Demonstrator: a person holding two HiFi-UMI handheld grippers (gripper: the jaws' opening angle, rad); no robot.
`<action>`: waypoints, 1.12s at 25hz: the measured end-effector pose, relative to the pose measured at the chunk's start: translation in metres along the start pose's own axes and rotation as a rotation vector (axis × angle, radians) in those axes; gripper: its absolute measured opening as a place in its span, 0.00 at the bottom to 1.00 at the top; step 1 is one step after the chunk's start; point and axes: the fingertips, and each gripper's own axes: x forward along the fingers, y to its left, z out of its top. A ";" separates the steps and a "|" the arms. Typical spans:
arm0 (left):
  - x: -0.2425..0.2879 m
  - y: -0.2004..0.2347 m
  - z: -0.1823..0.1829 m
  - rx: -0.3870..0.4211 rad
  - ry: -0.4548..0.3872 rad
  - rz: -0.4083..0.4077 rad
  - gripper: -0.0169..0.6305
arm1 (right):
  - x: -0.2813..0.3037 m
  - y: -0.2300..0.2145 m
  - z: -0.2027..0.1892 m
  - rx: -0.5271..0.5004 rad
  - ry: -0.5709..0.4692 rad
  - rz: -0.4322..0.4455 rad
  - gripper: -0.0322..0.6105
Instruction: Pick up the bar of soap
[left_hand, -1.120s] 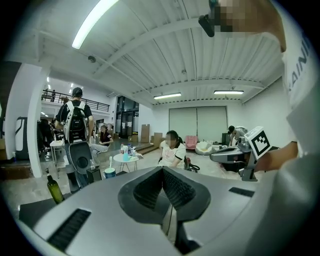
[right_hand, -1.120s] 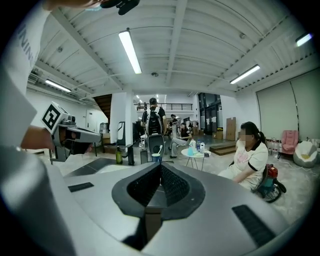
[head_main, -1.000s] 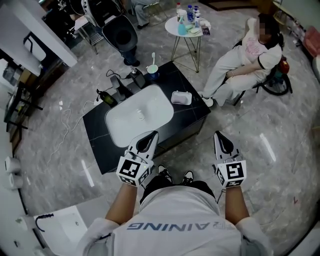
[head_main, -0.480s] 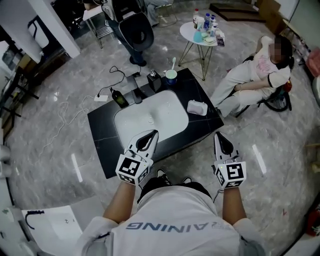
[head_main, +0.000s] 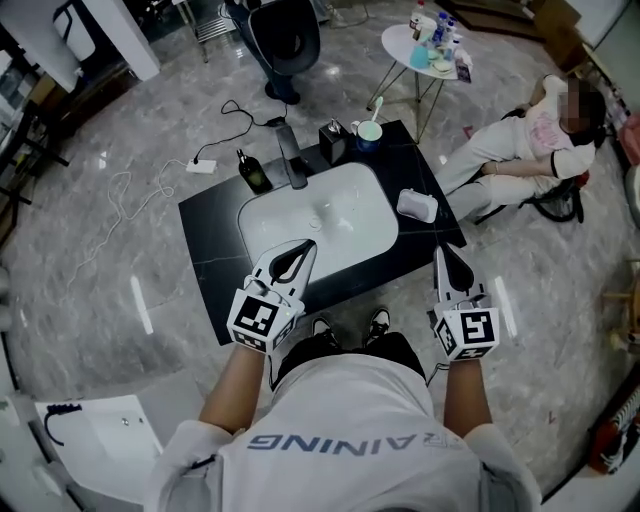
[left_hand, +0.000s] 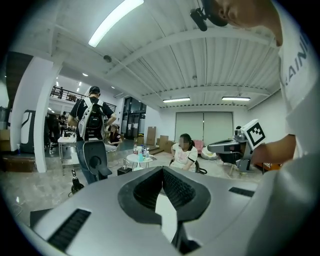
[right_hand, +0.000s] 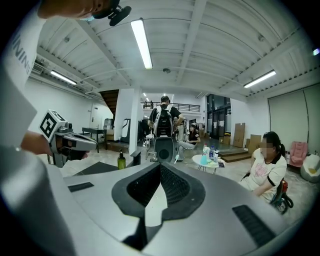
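The bar of soap lies in a white soap dish on the right side of the black counter, next to the white sink basin. My left gripper is shut and empty, with its tip over the basin's near rim. My right gripper is also shut and empty, just off the counter's near right corner and a short way nearer me than the dish. In the left gripper view the jaws meet with nothing between them. The right gripper view shows its jaws the same way.
A faucet, a dark bottle, a black dispenser and a cup with a toothbrush line the counter's far edge. A person sits to the right. Beyond stand a round side table and a black chair.
Both grippers have come closer to the counter, which now lies right under them. Both have stayed shut and empty.
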 end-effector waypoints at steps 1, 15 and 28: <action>0.002 0.000 -0.001 -0.004 0.001 -0.002 0.03 | 0.005 -0.002 0.000 -0.005 0.005 0.001 0.07; 0.060 -0.002 -0.010 -0.085 0.052 0.111 0.03 | 0.099 -0.067 -0.079 -0.256 0.419 0.226 0.25; 0.079 0.007 -0.058 -0.183 0.159 0.330 0.03 | 0.190 -0.080 -0.208 -0.510 0.749 0.524 0.37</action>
